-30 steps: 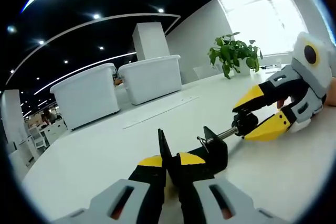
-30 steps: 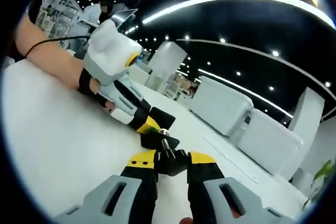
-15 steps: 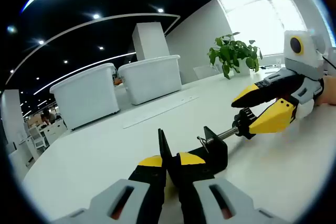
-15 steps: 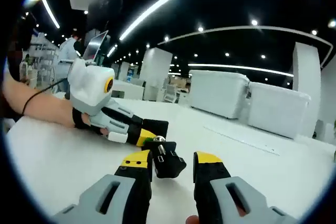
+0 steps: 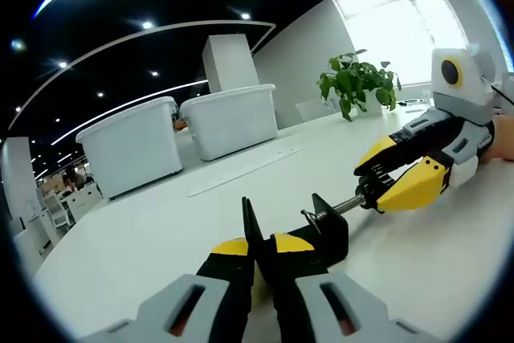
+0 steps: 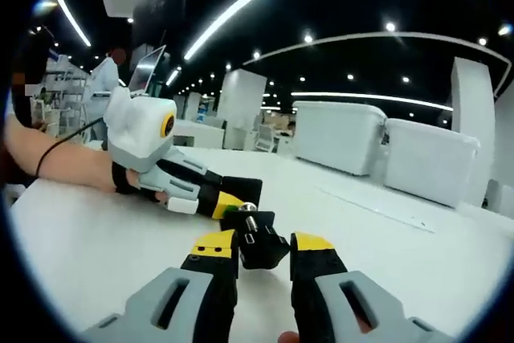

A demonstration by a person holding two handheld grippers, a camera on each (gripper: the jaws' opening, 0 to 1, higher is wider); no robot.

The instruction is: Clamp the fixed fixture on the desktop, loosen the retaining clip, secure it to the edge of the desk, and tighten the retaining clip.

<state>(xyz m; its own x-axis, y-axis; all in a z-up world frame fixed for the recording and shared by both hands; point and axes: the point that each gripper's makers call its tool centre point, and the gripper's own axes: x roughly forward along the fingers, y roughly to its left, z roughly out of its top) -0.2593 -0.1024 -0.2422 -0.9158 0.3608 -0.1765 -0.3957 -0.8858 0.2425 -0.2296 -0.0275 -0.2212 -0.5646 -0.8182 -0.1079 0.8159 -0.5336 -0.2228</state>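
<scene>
We work on one broad white desk [image 5: 144, 230], and its far edge carries two white lidded bins [image 5: 132, 146] side by side, with one potted plant [image 5: 357, 82] toward its far right corner in the left gripper view. Our left gripper [image 5: 259, 256] has its jaws drawn narrow, pinched on the black body of the single clamp fixture [image 5: 328, 226], which lies on the open desk surface well in from the edges. The fixture is a small black C-shaped clamp with one silvery threaded screw [image 5: 347, 205] running out of it toward a black knob [image 6: 255, 248]. In the left gripper view our right gripper [image 5: 391, 176] comes in from the right with its yellow-tipped jaws set either side of that knob; whether they press on it we cannot tell. In the right gripper view the knob sits between the two yellow-tipped jaws with a sliver of space at either side, and beyond it the left gripper reaches in from the left, one bare forearm [image 6: 56, 162] behind it with a dark cable [image 6: 68, 138] looping over.
</scene>
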